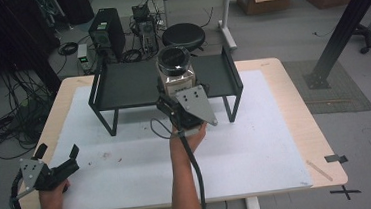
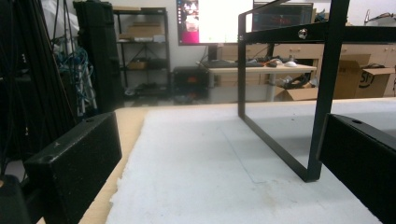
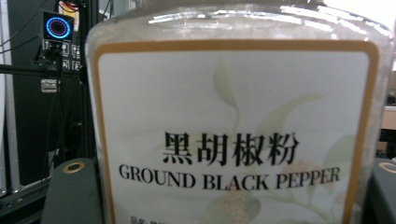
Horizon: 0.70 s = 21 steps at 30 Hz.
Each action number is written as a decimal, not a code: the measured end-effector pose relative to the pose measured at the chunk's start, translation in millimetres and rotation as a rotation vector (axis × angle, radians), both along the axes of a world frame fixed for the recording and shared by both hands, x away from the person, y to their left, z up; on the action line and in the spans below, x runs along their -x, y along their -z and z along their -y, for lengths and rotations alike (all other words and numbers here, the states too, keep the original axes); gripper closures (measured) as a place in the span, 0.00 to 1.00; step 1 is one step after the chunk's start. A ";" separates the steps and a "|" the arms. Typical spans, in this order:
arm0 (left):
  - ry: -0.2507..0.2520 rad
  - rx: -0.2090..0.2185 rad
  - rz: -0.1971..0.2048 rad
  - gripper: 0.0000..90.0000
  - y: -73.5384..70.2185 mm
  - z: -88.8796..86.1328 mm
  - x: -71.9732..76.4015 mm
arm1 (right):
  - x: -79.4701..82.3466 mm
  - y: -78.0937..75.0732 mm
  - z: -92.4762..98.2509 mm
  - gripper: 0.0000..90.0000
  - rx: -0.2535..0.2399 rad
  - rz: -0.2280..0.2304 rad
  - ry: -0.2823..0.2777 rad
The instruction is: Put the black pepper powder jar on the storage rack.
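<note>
Right hand-held gripper [image 1: 175, 93] clamped on the pepper jar [image 1: 175, 70], raised at the black rack's [image 1: 121, 84] 6 o'clock edge, placement pending; left hand-held gripper [image 1: 57, 155] open, empty.

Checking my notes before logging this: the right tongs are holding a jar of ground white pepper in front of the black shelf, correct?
Not quite. The jar in the right tongs reads ground black pepper, not white, as the right gripper view's label shows. The rest holds: it is held in front of the black shelf.
</note>
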<state>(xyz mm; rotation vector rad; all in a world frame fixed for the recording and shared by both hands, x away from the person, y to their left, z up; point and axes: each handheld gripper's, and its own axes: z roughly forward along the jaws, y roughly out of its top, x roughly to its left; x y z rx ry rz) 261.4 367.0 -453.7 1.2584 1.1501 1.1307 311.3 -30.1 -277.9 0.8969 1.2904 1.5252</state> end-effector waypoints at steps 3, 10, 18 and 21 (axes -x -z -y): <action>0.000 0.001 0.000 0.00 0.0 0.1 -0.1 | -7.2 -2.9 -5.6 0.28 -0.002 0.000 -0.014; 0.000 0.000 -0.001 0.00 0.0 0.0 -0.1 | -23.9 -9.0 -20.2 0.28 -0.006 0.003 -0.039; 0.001 0.000 -0.002 0.00 -0.1 0.2 -0.2 | -48.8 -17.6 -34.8 0.28 -0.001 -0.003 -0.071; 0.000 0.000 -0.002 0.01 -0.1 0.3 -0.3 | -58.0 -20.8 -39.7 0.28 0.007 -0.005 -0.080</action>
